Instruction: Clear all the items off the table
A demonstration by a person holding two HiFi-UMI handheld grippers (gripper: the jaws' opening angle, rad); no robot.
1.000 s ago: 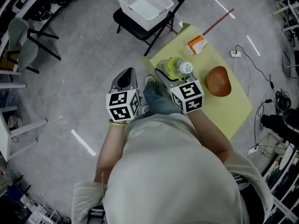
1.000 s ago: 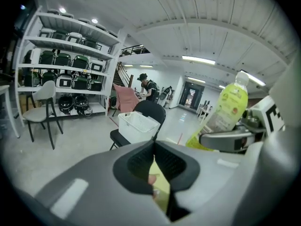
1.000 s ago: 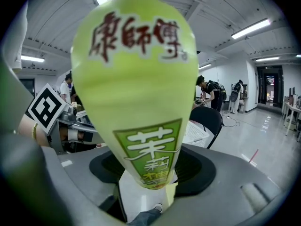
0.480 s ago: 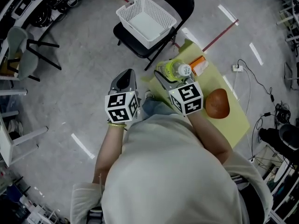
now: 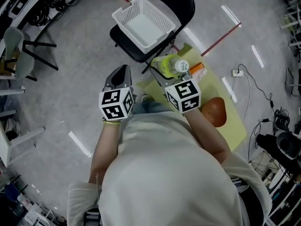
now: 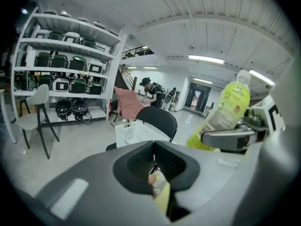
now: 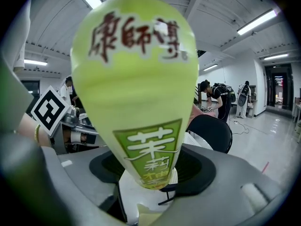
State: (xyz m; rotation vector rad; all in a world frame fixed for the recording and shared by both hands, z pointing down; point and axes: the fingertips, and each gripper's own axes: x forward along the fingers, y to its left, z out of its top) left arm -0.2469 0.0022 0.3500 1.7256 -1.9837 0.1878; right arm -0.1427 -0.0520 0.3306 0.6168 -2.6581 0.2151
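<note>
Green tea bottle is up off the yellow tabletop, cap up, clamped in the right claw with the jaws spread wide around it. It's over the corner nearest the chair, which has the white basket on its seat. The orange carton and a brown rounded thing are on the tabletop. The left claw is closed, empty, over open grey floor.

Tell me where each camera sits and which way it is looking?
Head view: on the person's head, looking steeply down at the yellow table and white basket; shows shirt, arms, left gripper, right gripper.
Left gripper view: rides the left gripper, facing the black chair; its shut jaws show.
Right gripper view: rides the right gripper, filled by the green bottle its jaws hold.
Shared: all three show that bottle and chair.
</note>
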